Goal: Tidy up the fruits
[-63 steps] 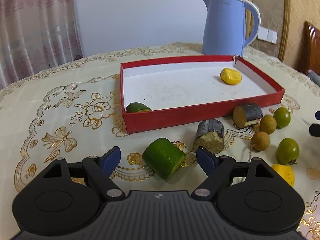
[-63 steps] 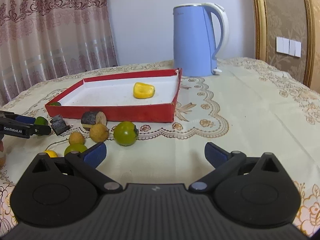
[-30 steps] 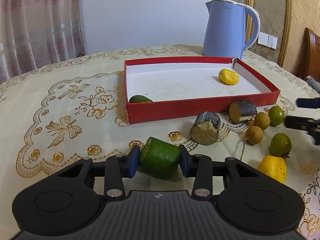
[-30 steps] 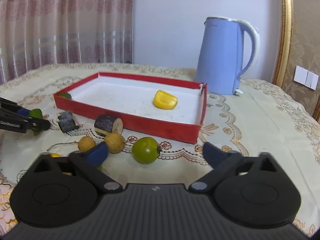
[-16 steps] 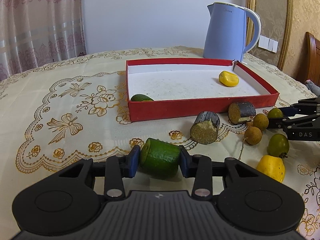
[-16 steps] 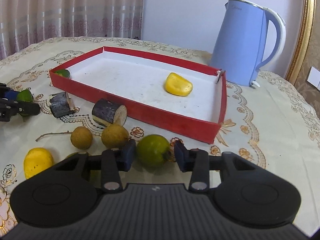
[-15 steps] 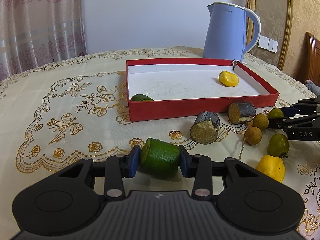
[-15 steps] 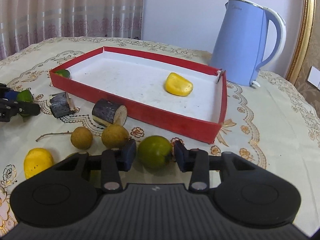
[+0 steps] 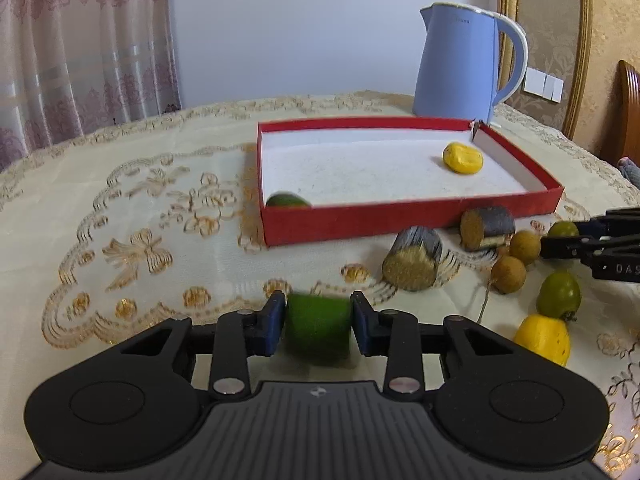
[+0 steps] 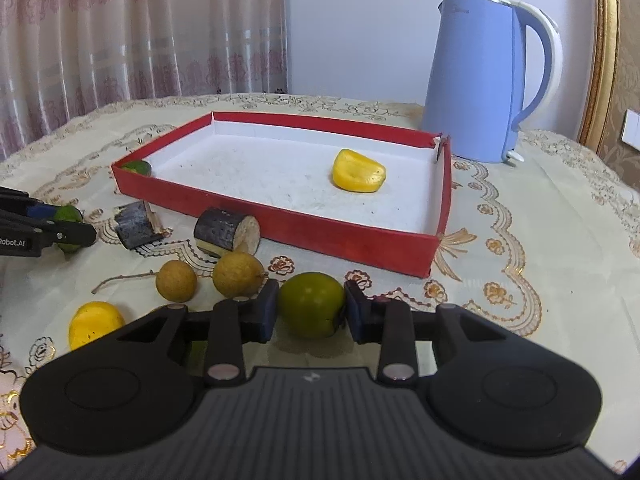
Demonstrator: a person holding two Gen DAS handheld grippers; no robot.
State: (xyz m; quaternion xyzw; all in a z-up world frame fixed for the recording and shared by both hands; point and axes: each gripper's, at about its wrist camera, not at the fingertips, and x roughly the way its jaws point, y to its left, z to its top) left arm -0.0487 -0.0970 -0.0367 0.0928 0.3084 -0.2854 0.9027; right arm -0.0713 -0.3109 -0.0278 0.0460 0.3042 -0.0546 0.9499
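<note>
Two fruits are lying inside the red tray (image 9: 400, 220) in the left wrist view: a yellow piece (image 9: 462, 157) near its far right corner and a green piece (image 9: 288, 201) in its near left corner. The left gripper (image 9: 318, 320) is clamping a green cylinder chunk (image 9: 318, 326) between its blue pads, on the tablecloth (image 9: 120, 208) in front of the tray. Two bark-covered sections (image 9: 413, 258) are lying just before the tray wall, and a blue kettle (image 9: 464, 64) is standing behind it.

In the right wrist view, the right gripper (image 10: 311, 312) is closing its jaws on a round green fruit (image 10: 312, 306), both pads touching its sides. Two brown longans (image 10: 238, 274) are sitting just left of it, and a yellow fruit (image 10: 96, 322) is lying further left. The tray is lying beyond them.
</note>
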